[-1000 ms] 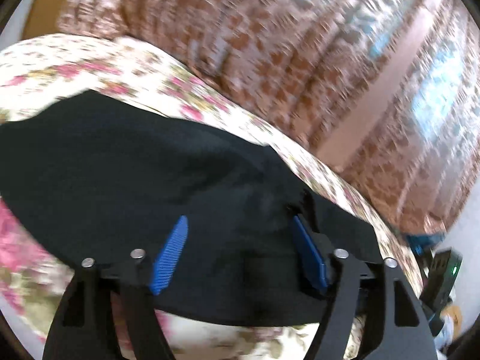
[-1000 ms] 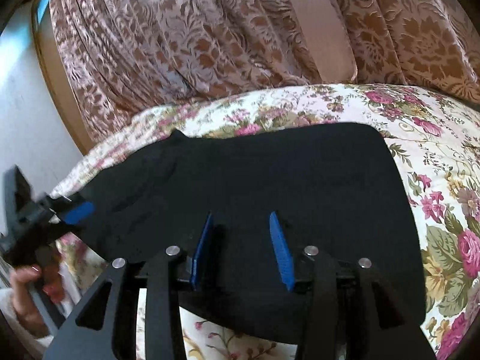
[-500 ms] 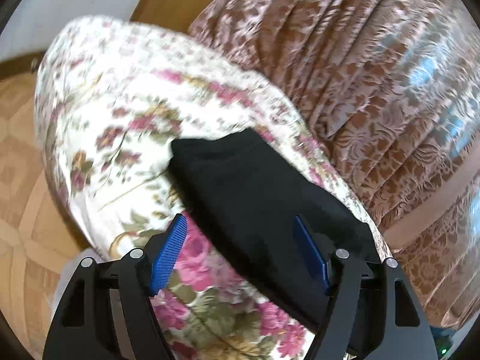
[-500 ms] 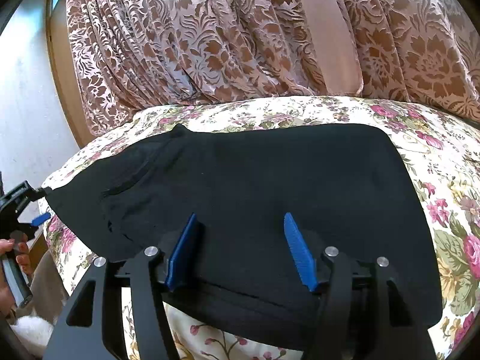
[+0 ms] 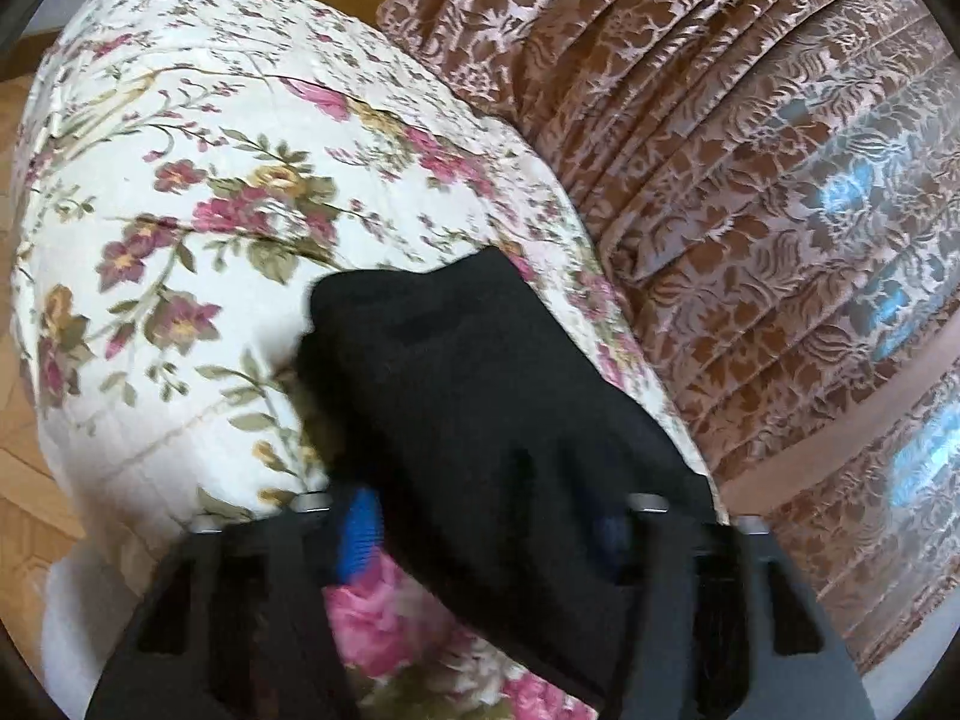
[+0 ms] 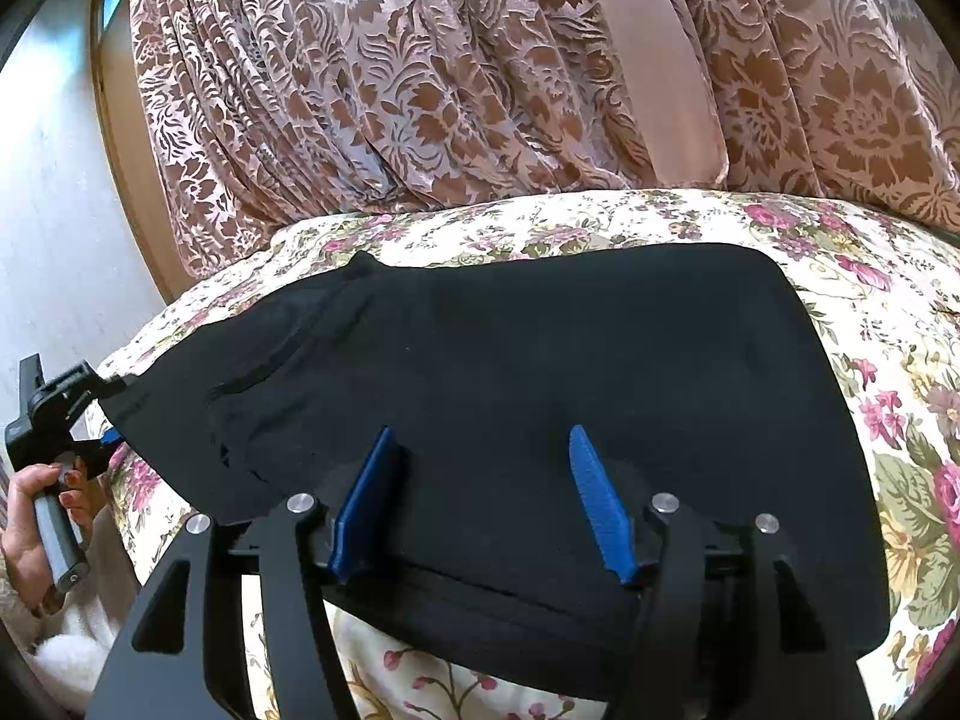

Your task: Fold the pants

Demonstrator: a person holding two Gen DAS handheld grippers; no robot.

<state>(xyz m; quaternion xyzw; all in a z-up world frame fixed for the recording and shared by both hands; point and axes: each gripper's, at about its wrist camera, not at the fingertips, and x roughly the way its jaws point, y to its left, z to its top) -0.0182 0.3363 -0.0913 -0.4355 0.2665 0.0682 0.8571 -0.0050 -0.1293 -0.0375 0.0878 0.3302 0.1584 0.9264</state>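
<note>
The left gripper (image 5: 486,534) has swung round to the end of the black pants (image 6: 540,396) since a second ago, and its jaws have just been closing with the dark cloth between them. In its own view the blue pads (image 5: 360,531) are blurred and the fabric is covering the gap, so whether they are already pinching cannot be told; in the right wrist view that gripper (image 6: 111,414) is sitting at the pants' left tip, with a hand (image 6: 36,510) gripping its handle. The right gripper (image 6: 480,504) is hovering over the near edge of the pants, its jaws having just been opening and now standing apart with only flat cloth under them. The pants are lying spread across the floral bedspread (image 6: 912,420), reaching from its left edge toward the right. Behind the bed a patterned brown curtain (image 6: 450,72) is hanging.
</note>
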